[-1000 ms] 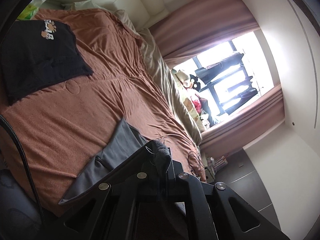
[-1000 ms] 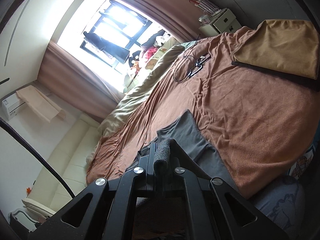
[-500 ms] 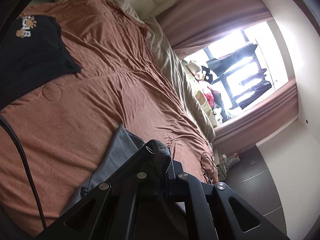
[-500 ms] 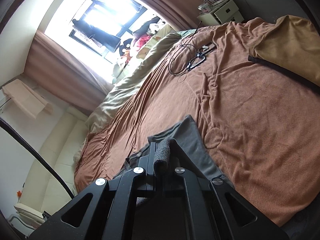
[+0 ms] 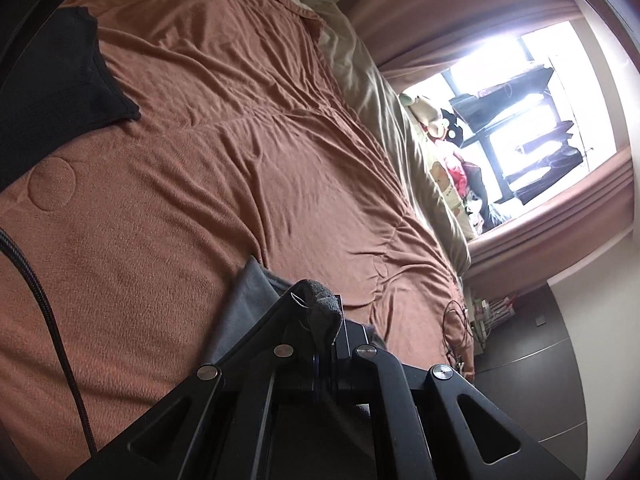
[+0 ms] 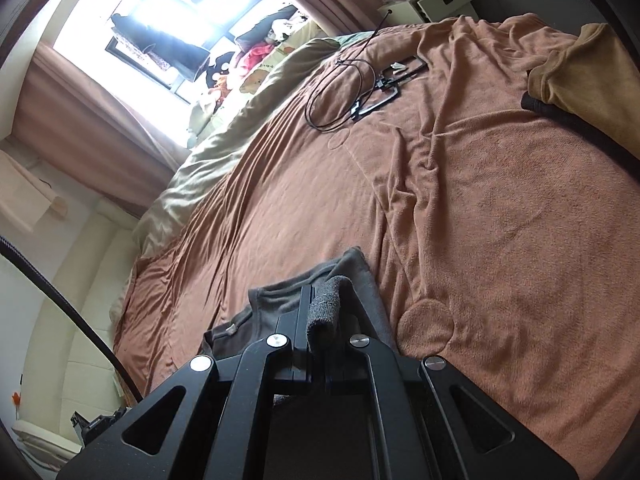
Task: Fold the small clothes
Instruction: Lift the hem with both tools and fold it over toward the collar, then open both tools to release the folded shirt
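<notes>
Nearest, at 6 o'clock in each wrist view, the left gripper and right gripper have their fingers closed tight, each pinching a bunched edge of the grey garment, which spreads just beyond them onto the brown blanket. The fold looks only begun: the cloth is held, not yet laid over. Farther out, a black garment lies at 10 o'clock in the left view; a coiled cable sits at 12 and a tan garment at 2 in the right view, possibly awaiting folding.
</notes>
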`<state>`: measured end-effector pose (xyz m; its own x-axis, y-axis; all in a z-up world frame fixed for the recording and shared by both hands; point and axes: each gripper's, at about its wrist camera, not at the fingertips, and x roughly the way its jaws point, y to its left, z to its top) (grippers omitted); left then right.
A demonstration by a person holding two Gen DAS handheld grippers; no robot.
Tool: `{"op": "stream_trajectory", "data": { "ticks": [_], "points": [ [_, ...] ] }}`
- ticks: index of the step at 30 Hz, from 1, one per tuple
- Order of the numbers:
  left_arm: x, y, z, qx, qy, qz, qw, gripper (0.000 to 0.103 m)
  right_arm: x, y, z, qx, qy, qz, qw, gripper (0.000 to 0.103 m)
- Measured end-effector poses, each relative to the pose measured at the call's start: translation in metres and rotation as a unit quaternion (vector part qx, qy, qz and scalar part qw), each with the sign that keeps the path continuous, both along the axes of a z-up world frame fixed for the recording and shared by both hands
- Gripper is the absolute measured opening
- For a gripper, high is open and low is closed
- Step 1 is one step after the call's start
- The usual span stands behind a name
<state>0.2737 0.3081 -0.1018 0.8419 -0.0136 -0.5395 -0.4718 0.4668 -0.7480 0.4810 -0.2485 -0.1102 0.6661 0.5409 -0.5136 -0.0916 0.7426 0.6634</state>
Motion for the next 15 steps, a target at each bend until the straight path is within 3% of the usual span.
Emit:
{"op": "stream_trajectory", "data": {
  "ticks": [10,15],
  "points": [
    [0.034,0.018,-0.055,-0.009,0.065,0.007,0.9978,0.003,0.043,0.028,-0.022,-0.032,0.042,-0.001,0.999,0.0],
    [0.048,0.02,-0.071,-0.01,0.093,-0.018,0.9955,0.003,0.049,0.034,-0.028,-0.048,0.059,-0.005,0.997,0.0]
  ]
}}
